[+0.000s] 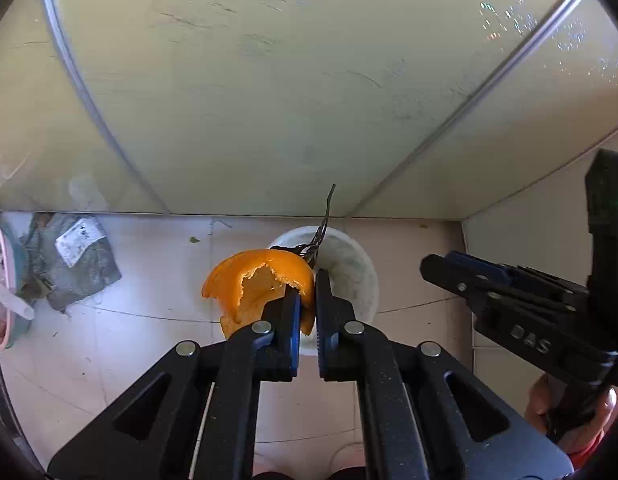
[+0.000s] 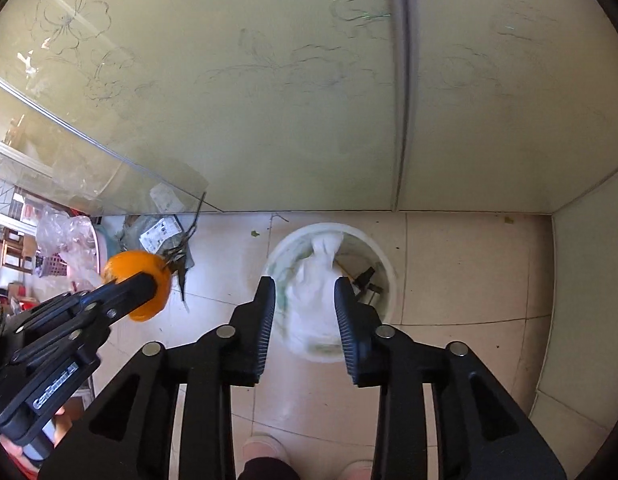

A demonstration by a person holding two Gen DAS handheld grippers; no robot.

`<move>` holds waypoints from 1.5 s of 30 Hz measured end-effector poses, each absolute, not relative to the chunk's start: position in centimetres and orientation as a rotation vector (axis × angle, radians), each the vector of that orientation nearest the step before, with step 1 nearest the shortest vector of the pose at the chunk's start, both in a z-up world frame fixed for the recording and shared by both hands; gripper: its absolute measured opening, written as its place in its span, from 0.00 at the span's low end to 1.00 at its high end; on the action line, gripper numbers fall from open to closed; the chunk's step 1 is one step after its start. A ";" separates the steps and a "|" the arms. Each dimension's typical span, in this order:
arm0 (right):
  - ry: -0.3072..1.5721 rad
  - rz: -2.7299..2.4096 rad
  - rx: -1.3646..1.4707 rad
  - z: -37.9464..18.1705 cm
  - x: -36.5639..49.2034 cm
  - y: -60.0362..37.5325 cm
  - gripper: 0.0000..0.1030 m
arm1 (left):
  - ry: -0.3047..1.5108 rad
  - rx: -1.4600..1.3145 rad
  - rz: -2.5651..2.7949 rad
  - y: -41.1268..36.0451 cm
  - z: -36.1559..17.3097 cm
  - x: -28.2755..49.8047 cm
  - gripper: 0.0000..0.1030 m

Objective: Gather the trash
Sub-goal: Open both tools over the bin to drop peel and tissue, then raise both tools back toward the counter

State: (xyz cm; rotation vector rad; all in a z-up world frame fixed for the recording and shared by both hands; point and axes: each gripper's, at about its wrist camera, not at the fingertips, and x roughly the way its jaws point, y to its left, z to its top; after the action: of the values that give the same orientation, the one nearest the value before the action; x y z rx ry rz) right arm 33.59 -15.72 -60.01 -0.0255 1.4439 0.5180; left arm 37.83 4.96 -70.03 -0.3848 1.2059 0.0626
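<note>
My left gripper [image 1: 307, 280] is shut on a piece of orange peel [image 1: 253, 284] with a dry twig [image 1: 325, 220] sticking out of it. It hangs just left of a white bin [image 1: 361, 264] on the tiled floor. In the right wrist view the peel [image 2: 137, 268] shows at the left, away from the bin [image 2: 373, 240]. My right gripper [image 2: 305, 284] stands open right above the bin. A blurred white crumpled bag [image 2: 317, 280] shows between and below its fingers, inside the bin. From the left wrist view the right gripper [image 1: 433, 264] reaches in from the right.
A frosted glass wall [image 1: 269, 80] with etched flowers rises behind the bin. A grey bag with a white label [image 1: 73, 256] and a pink basin [image 1: 1, 280] lie at the left. A side wall [image 2: 589, 280] closes the corner. A person's shoes [image 2: 265, 448] stand below.
</note>
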 end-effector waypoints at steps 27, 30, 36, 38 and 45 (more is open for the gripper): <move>1.351 0.453 0.054 -44.1 33.8 -19.0 0.32 | 1.191 -0.316 0.028 2.5 -54.4 36.8 0.40; 1.330 0.461 0.046 -39.4 33.4 -18.4 0.32 | 1.160 -0.313 0.035 2.9 -49.1 36.0 0.40; 1.272 0.467 0.034 -29.6 32.5 -17.6 0.32 | 1.071 -0.289 0.040 3.8 -37.5 33.6 0.43; 1.244 0.460 0.029 -26.5 32.0 -17.4 0.34 | 1.037 -0.266 0.041 3.9 -34.0 32.8 0.45; 1.116 0.415 0.002 -16.4 29.3 -15.9 0.47 | 0.911 -0.198 0.041 5.5 -22.8 29.4 0.59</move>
State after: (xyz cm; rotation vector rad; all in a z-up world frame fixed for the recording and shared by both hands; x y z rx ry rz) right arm 29.29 -15.91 -16.36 0.0018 1.1156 0.4147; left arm 29.44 5.45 -22.82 -0.1977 0.9114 0.0411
